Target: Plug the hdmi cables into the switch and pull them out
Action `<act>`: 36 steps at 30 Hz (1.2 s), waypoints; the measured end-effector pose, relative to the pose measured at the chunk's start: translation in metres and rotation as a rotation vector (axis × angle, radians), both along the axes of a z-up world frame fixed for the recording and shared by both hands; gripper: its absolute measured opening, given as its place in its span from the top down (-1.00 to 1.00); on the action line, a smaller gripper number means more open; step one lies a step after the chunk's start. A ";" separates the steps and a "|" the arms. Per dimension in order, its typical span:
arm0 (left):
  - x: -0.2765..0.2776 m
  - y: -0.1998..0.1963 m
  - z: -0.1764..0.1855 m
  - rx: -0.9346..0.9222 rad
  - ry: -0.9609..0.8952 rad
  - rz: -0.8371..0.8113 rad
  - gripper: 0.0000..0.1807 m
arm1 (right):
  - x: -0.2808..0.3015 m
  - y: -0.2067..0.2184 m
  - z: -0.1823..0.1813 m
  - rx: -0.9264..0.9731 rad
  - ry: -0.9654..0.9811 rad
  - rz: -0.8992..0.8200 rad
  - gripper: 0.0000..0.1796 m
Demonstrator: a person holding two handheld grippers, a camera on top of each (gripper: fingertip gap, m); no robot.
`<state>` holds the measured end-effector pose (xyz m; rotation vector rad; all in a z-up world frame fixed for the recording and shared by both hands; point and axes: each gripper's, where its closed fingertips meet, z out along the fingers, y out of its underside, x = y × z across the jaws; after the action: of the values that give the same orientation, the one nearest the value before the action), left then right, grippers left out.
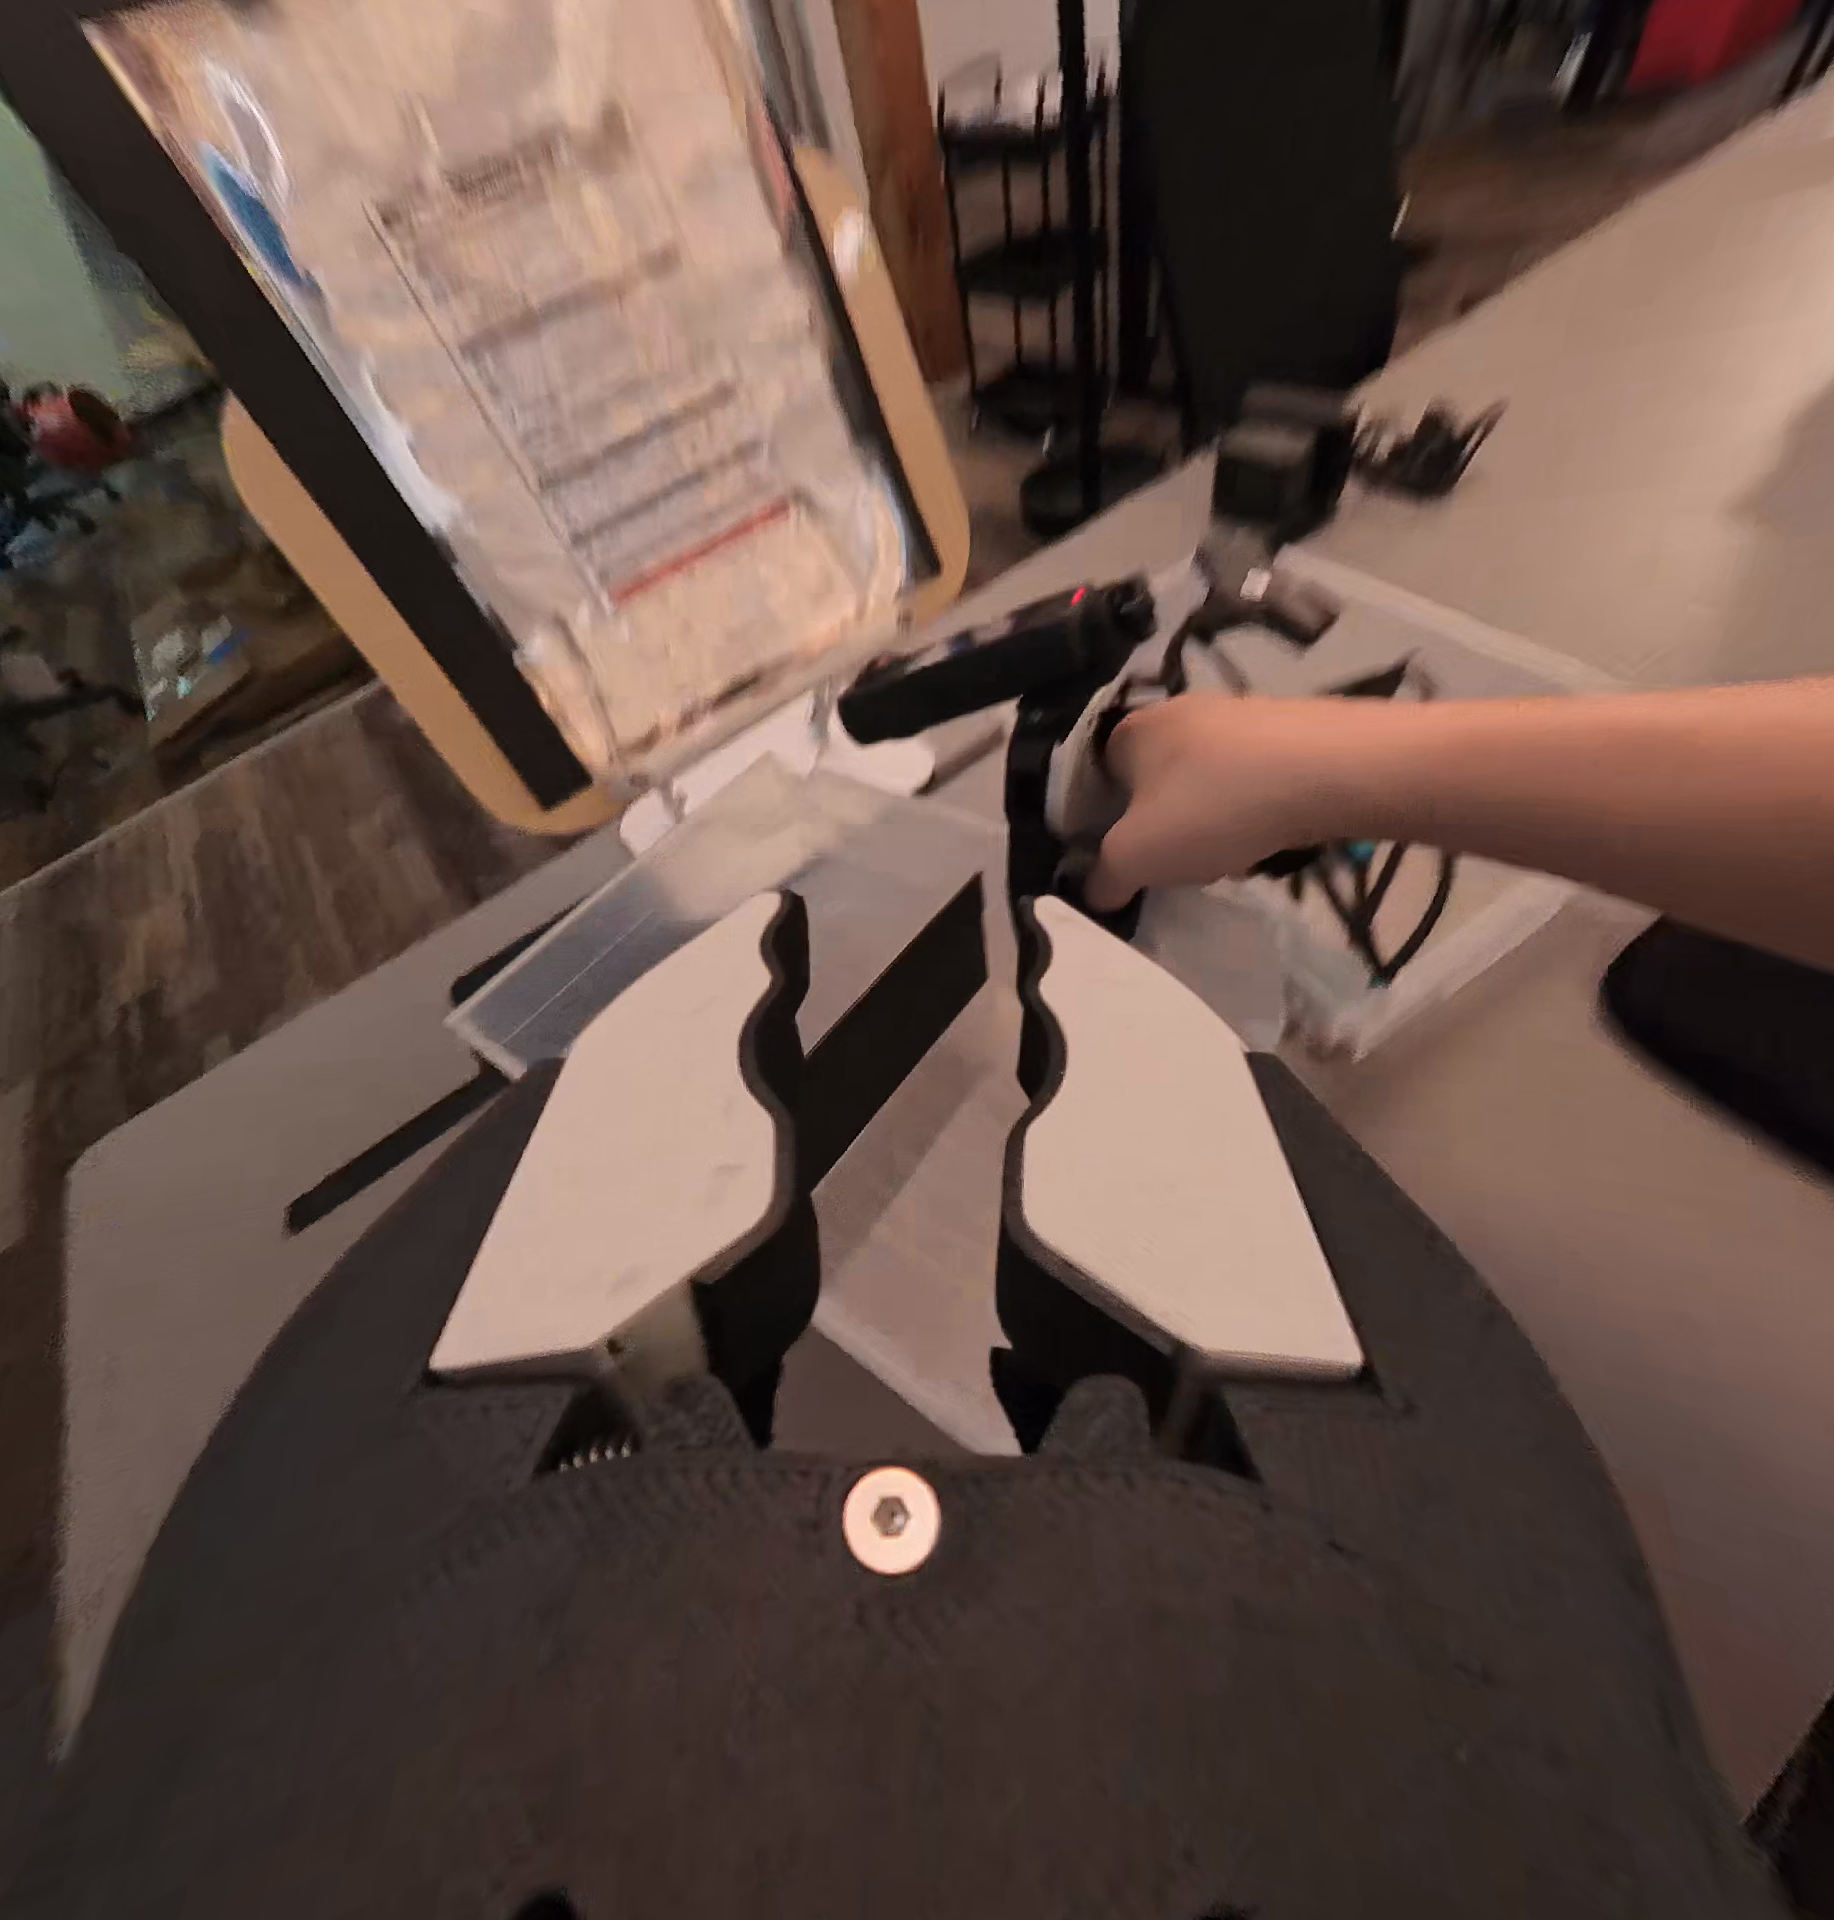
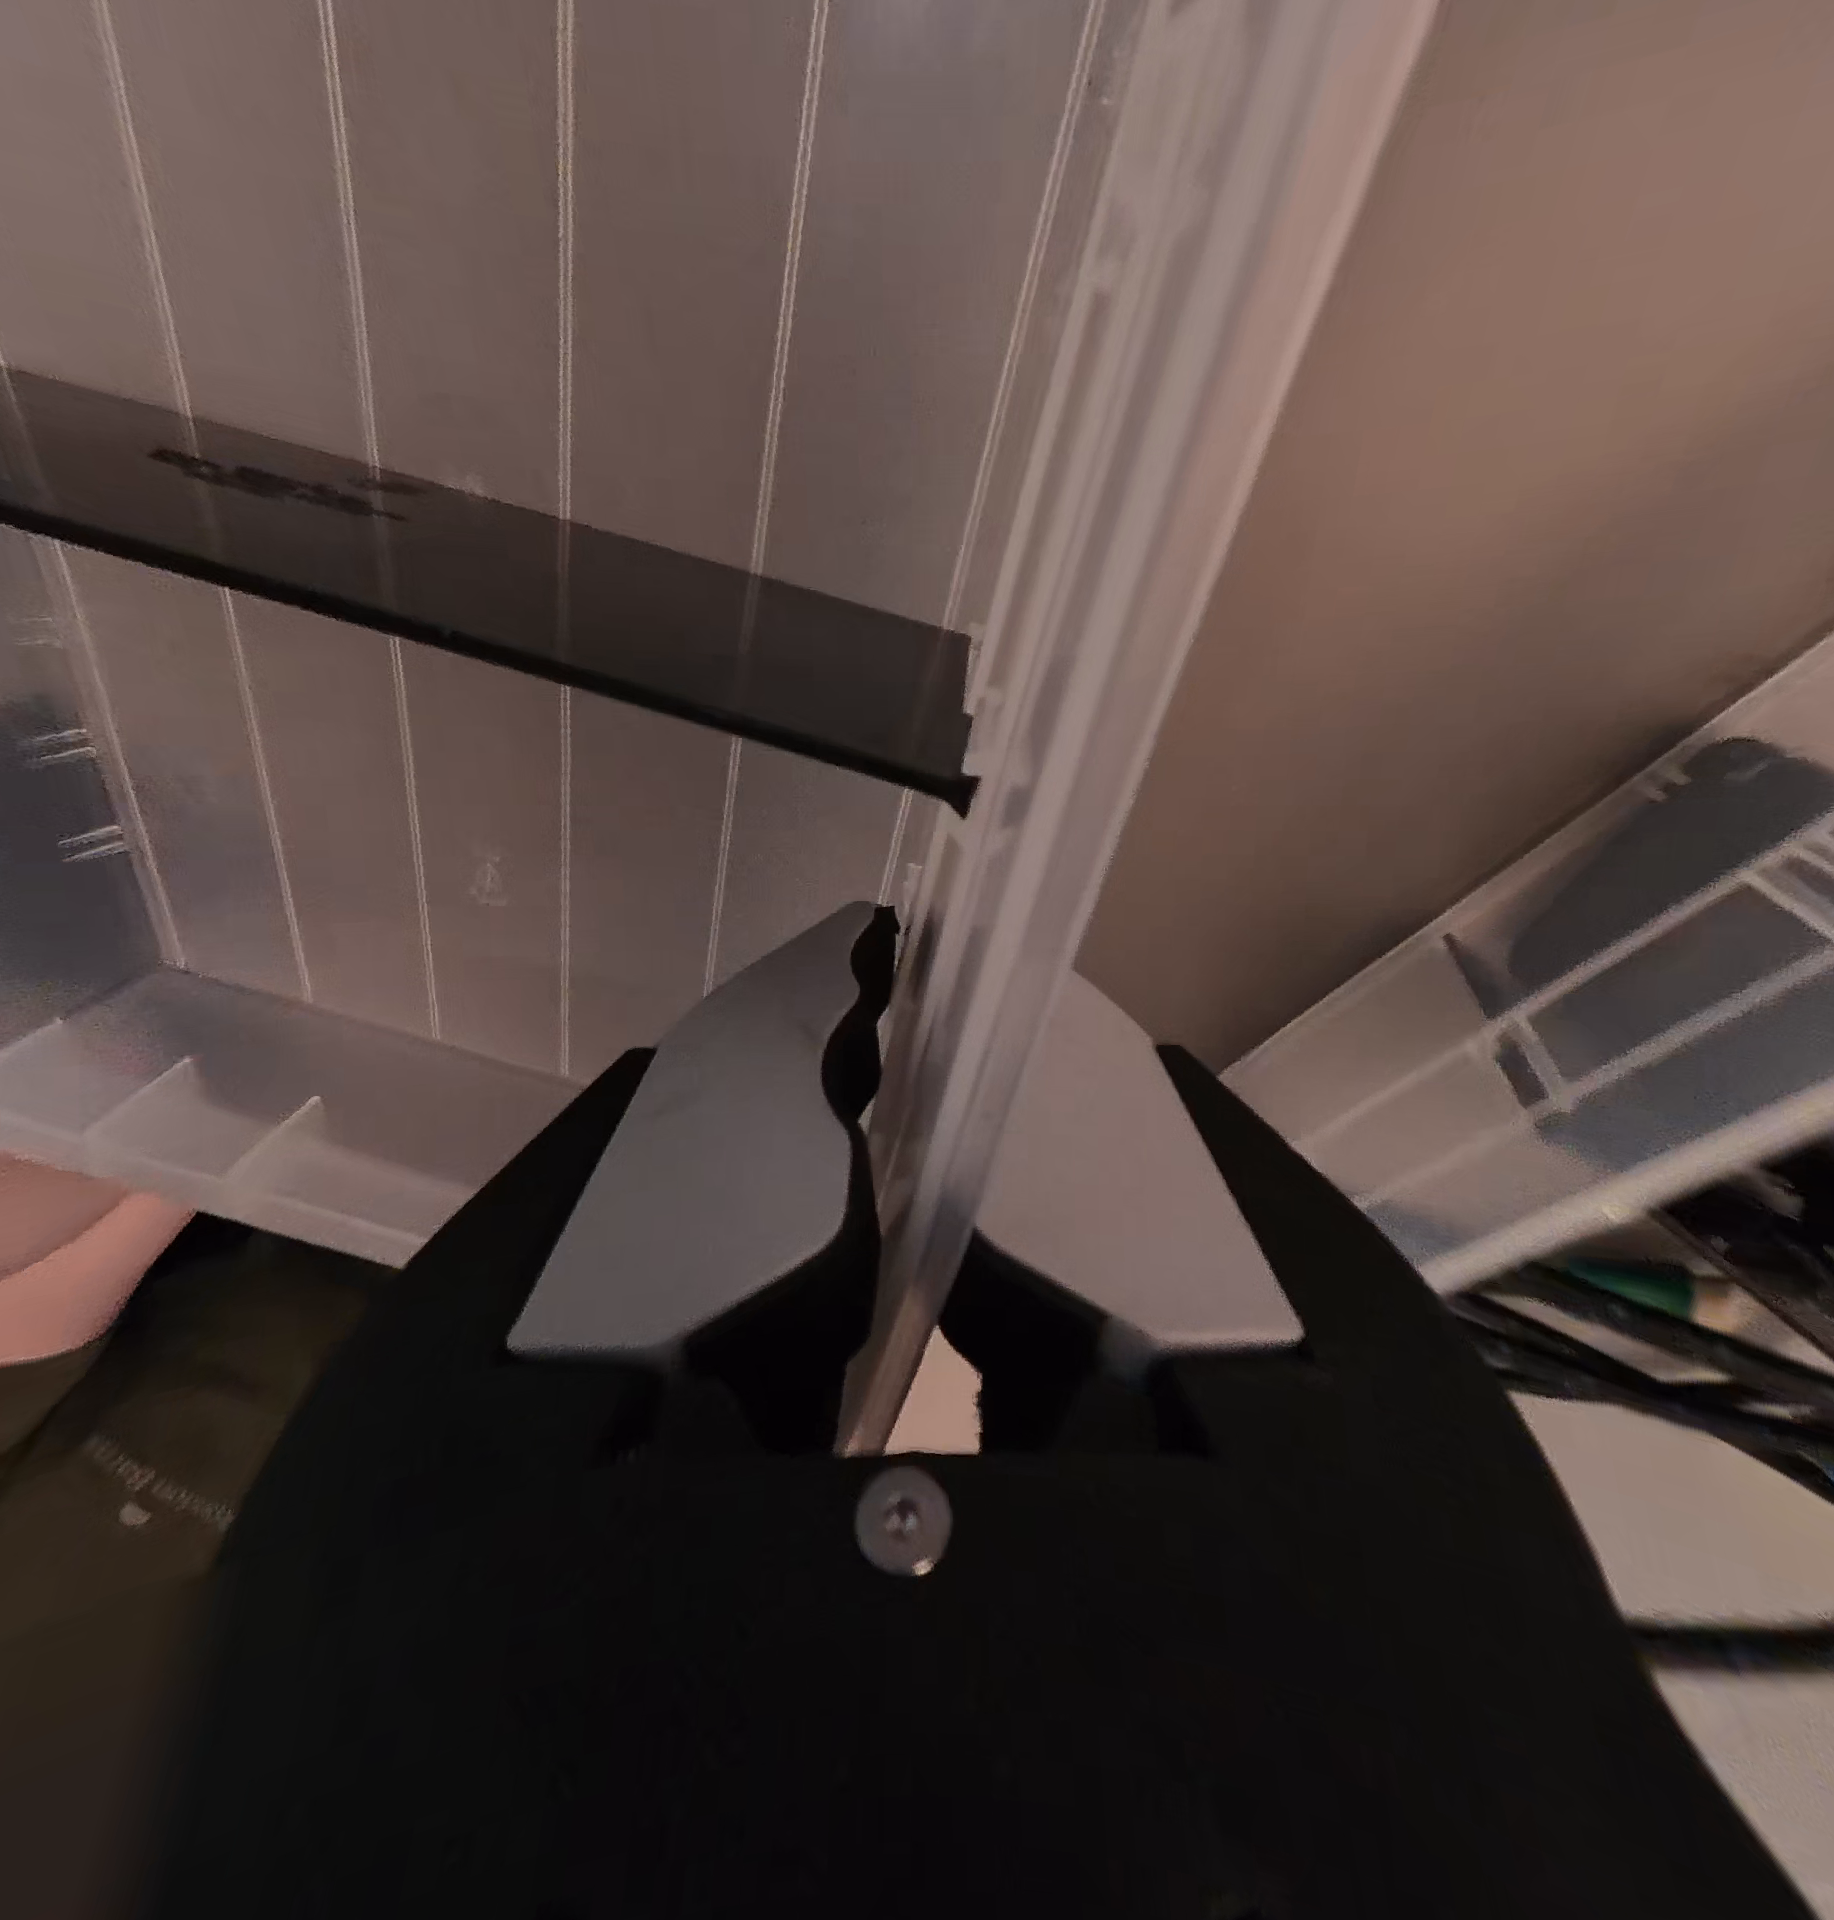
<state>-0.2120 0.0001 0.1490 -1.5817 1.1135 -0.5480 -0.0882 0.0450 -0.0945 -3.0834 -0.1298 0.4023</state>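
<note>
A: Right wrist view was filled by a clear plastic lid [image 2: 601,312]. How was it held?

B: Its rim [image 2: 1006,935] was pinched between the two sides of the right claw [image 2: 918,966], which was shut tight on it. The lid was tipped up on edge, most likely so the clear bin [image 2: 1578,997] beside it could be reached into.

A: Were the hdmi cables seen?

B: Black cables [image 2: 1661,1320] were seen piled in the bin at the right, but which ones were hdmi could not be told. The switch could not be picked out with any surety. So the plugging was judged as not yet begun.

A: And the other claw?

B: The left claw [image 1: 908,925] was held wide open with nothing in it, above the tabletop [image 1: 1515,1195]. It was likely kept free so a cable could be picked next.

A: Was there room to move?

B: Bare tabletop was seen on both sides of the left claw. The tabletop's edge was near on the left, with wood floor [image 1: 217,883] past it. A framed sign [image 1: 601,395] stood close behind the lid, so little room was left there. Much was blurred.
</note>
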 end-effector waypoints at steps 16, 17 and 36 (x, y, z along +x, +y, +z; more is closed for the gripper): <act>0.030 -0.018 0.015 -0.293 -0.282 -0.312 0.11 | 0.215 -0.113 0.164 0.248 0.098 -0.326 0.95; 0.043 -0.014 0.004 -0.337 -0.259 -0.324 0.08 | 0.240 -0.129 0.162 0.256 0.084 -0.382 0.95; 0.216 -0.041 -0.199 -0.768 0.160 -0.370 -0.11 | 0.441 -0.357 -0.012 0.062 -0.039 -0.920 0.95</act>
<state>0.0040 -0.0409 -0.0498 -2.1007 1.4249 -1.2199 0.3528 -0.3117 -0.1062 -2.6836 1.1780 0.2637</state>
